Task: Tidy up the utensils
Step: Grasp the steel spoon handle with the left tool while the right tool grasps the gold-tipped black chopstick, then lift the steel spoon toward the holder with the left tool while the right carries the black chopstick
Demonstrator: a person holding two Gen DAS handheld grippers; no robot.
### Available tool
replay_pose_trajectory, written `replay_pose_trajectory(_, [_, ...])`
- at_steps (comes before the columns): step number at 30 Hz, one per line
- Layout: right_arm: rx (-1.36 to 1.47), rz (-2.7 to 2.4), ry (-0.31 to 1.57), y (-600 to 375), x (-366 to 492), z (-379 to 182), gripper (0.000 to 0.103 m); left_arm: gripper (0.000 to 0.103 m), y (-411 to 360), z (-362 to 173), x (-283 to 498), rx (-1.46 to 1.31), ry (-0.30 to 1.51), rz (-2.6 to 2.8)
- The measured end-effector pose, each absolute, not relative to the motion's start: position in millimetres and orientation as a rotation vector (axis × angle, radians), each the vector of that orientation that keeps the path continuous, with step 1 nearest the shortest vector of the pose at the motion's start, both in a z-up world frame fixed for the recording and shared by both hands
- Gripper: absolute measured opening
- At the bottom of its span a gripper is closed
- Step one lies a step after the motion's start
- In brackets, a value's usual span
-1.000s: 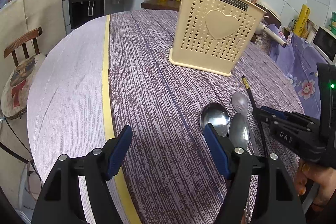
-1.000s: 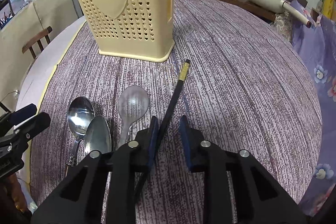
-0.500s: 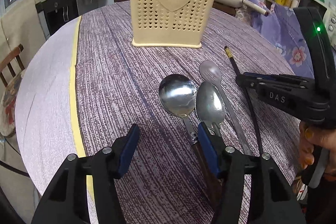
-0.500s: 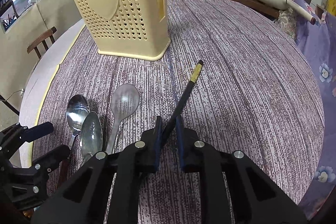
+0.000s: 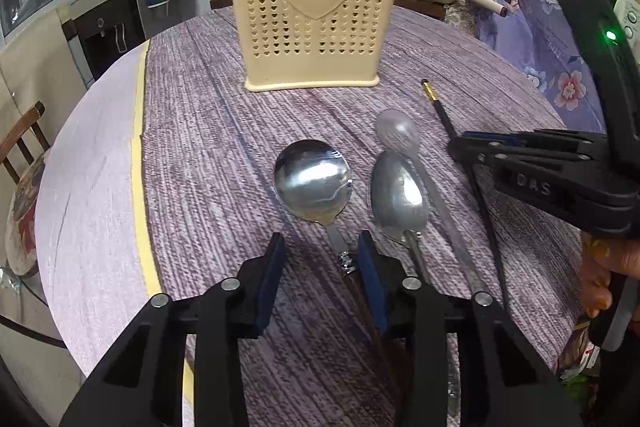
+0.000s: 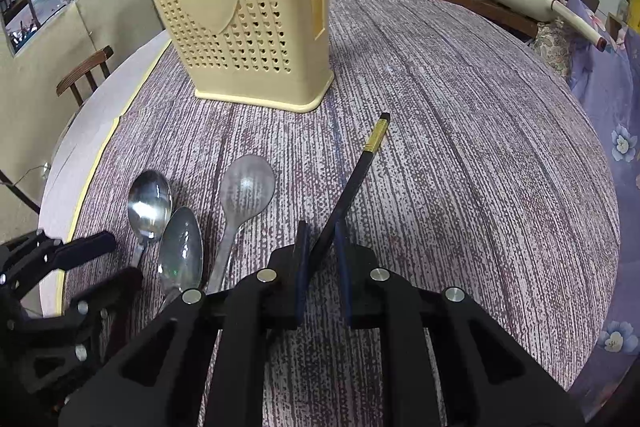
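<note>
Round table (image 5: 208, 155), covered in a purple-grey woven-look cloth with a yellow stripe near its left edge (image 5: 138, 163). Wooden chair (image 6: 86, 69) stood beside the table on that side.

Cream perforated utensil holder (image 5: 314, 11) stood upright toward the far middle of the table, heart panel facing the left wrist camera; brown stick ends showed above its rim. Same holder in right wrist view (image 6: 244, 27), side slot visible.

Four utensils lay on the cloth in front of the holder, roughly parallel, bowls and tip pointing toward it:
- round-bowled steel spoon (image 5: 314, 181), leftmost, dark wooden handle;
- oval steel spoon (image 5: 398, 199) just beside it;
- pale translucent spoon (image 5: 396, 133), its handle running under the oval spoon's right edge;
- black chopstick (image 6: 360, 163) with a gold band near its tip, rightmost.

Left gripper (image 5: 320, 269) was low over the table, jaws apart, straddling the neck of the round-bowled spoon; pads not touching it.

Right gripper (image 6: 322, 251) had its jaws nearly together, pinched on the chopstick's lower shaft. The chopstick's gold end was near the cloth; contact could not be told.
</note>
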State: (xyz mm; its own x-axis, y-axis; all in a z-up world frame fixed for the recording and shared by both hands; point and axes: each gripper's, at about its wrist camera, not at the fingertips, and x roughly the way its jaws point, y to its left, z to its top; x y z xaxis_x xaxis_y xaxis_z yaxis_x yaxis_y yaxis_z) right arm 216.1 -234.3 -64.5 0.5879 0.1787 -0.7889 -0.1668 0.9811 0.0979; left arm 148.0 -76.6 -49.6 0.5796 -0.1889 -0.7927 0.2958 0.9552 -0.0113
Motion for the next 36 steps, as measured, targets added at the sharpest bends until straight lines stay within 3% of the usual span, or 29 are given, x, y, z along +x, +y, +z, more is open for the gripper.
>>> replay_pose_trajectory(10, [0.011, 0.28, 0.963, -246, 210, -65, 0.015, 0.036, -66, -49, 159, 0.095, 0.919, -0.273])
replay_pose_trajectory(15, [0.073, 0.23, 0.938, -249, 215, -67, 0.015, 0.049, -67, -50, 165, 0.082, 0.915, -0.233])
replay_pose_trajectory(18, [0.097, 0.198, 0.931, -250, 222, -67, 0.015, 0.051, -68, -50, 169, 0.08, 0.909, -0.198])
replay_pose_trajectory(36, [0.119, 0.102, 0.903, -243, 261, -66, 0.015, 0.05, -82, -52, 194, 0.069, 0.913, -0.11])
